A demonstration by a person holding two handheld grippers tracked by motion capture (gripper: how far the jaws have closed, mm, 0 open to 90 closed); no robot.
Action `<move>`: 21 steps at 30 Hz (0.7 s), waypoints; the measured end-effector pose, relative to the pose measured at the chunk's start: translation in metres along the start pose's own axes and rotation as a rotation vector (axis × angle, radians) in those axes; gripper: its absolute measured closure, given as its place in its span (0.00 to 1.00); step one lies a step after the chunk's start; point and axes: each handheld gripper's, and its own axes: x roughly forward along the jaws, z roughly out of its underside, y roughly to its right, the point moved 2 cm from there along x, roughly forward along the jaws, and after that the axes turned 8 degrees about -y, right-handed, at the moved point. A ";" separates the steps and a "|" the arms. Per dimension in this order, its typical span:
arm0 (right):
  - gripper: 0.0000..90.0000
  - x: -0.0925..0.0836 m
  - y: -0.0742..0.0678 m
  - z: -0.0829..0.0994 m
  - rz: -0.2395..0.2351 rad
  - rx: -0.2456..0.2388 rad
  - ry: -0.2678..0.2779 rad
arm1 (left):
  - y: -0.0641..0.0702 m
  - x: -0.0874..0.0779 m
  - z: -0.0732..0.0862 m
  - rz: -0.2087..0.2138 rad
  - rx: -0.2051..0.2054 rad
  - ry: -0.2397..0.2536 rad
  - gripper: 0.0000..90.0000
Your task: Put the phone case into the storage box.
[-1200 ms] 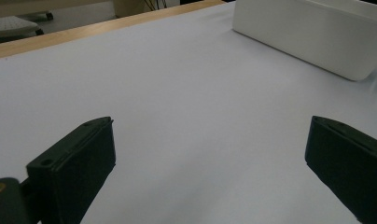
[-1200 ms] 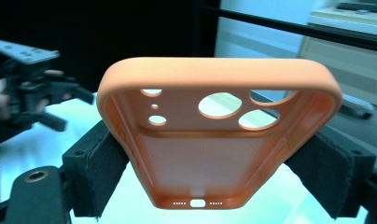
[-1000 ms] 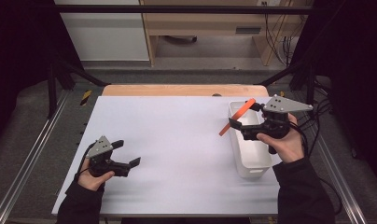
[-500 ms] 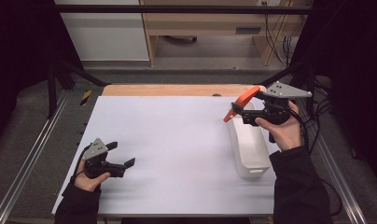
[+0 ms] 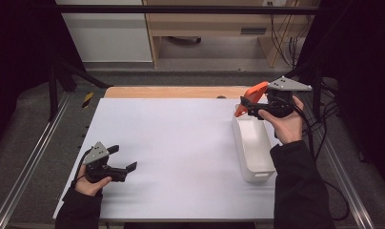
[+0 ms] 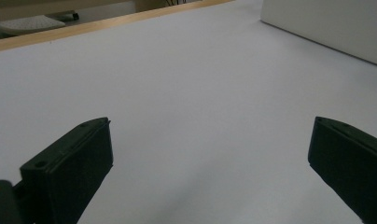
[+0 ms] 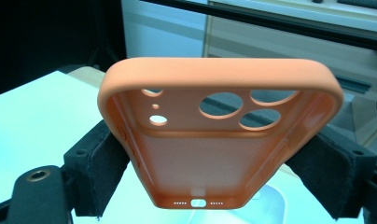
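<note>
1. Right gripper (image 5: pixel 245 106) clamps orange case (image 7: pixel 210 140) by long sides, above bin (image 5: pixel 252 148) far end.
2. Likely light, soft, bendy; squeeze gently at sides.
3. Left gripper (image 5: pixel 126 162) gapes, empty.

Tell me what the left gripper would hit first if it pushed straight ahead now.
Probably the white bin: the left gripper, jaws open, points across bare table toward its side wall. Depth is hard to judge.
</note>
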 end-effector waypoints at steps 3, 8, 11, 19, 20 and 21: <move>0.18 0.005 0.004 0.000 0.028 0.010 -0.008 | 0.000 0.000 0.000 0.000 0.003 -0.002 0.00; 0.18 0.012 0.008 -0.001 0.055 0.034 -0.018 | 0.000 0.000 0.000 0.000 0.001 0.001 0.00; 0.18 0.018 0.010 0.000 0.071 0.040 -0.023 | 0.000 0.001 0.000 0.002 0.004 -0.003 0.00; 0.18 0.028 0.016 0.006 0.113 0.067 -0.035 | 0.001 0.002 0.001 0.003 0.008 -0.007 0.00; 0.18 0.029 0.017 0.007 0.117 0.076 -0.039 | 0.001 0.002 0.001 0.004 0.007 -0.008 0.00; 0.18 0.030 0.019 0.008 0.119 0.081 -0.041 | 0.001 0.002 0.001 0.003 0.008 -0.009 0.00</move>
